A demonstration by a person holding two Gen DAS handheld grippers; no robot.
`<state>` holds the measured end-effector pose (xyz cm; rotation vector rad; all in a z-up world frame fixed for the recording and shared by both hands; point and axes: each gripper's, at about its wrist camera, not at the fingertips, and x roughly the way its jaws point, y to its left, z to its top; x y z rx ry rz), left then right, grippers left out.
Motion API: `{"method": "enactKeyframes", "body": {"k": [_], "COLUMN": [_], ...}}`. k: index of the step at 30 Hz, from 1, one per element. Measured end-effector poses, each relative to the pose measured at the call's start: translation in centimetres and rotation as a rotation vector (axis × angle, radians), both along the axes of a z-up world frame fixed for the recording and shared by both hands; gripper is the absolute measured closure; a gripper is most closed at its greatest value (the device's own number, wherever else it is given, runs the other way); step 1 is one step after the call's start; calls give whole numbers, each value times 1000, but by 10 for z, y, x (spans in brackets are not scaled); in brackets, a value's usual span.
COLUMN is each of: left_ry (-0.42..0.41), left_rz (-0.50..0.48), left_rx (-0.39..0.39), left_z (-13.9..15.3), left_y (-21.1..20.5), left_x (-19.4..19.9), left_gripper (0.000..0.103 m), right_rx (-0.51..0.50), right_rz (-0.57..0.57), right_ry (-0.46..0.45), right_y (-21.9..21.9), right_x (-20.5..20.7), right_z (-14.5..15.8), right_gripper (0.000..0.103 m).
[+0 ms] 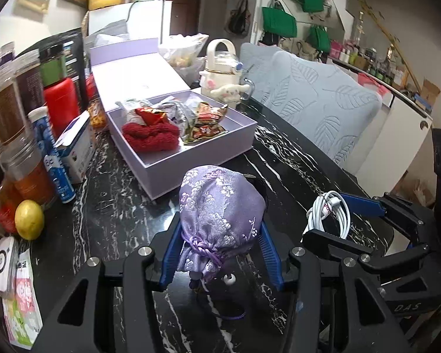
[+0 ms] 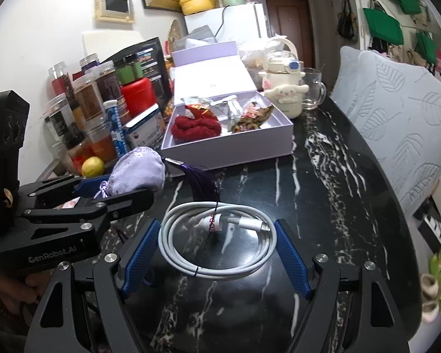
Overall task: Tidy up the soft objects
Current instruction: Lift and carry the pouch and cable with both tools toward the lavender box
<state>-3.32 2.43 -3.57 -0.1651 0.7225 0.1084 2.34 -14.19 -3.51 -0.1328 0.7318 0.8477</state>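
Note:
My left gripper (image 1: 220, 223) is shut on a purple brocade drawstring pouch (image 1: 220, 200), held above the black marble table (image 1: 117, 206). Its cord and bead hang below. In the right wrist view the same pouch (image 2: 138, 167) sits in the left gripper (image 2: 120, 186), with a dark tassel trailing beside it. My right gripper (image 2: 217, 226) is shut on a coiled white charging cable (image 2: 220, 273), its blue pads pressing the coil's two sides. An open lavender box (image 1: 191, 161) lies beyond, holding a red knitted piece (image 1: 150, 135) and foil snack packets (image 1: 205, 123).
Jars, a red canister (image 1: 63, 103), a blue tube and a lemon (image 1: 29, 219) crowd the table's left side. A cream character jug (image 2: 285, 97) and glass mug (image 2: 313, 91) stand behind the box. Grey leaf-patterned chair backs (image 1: 317, 108) line the right edge.

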Motion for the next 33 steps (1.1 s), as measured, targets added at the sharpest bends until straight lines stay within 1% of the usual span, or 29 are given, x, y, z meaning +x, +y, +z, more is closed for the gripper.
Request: {"method": "enactKeyframes", "body": {"k": [10,16,18,29,33], "left_ry": [-17,-35,-45,-88,-115], "left_rz": [38,48,47,70,80], "left_rx": [4,22,36,59,73], "left_z": [10,23,28,50,61], "left_y": [12,24,29,54,62], "left_x": [4,18,24,53,64], "left_gripper": [54,54,54,54,54], "right_rx": [10,26,31,44,48], "right_rz": [45,67,72,113,130], "right_ry": [-7,-23,-33,-99,-118], "right_y": [16,27,32,66,75], "right_x": [5,16,22,55,69], "right_z": [7,16,20,44,53], "right_gripper": [24,24,24,24,24]}}
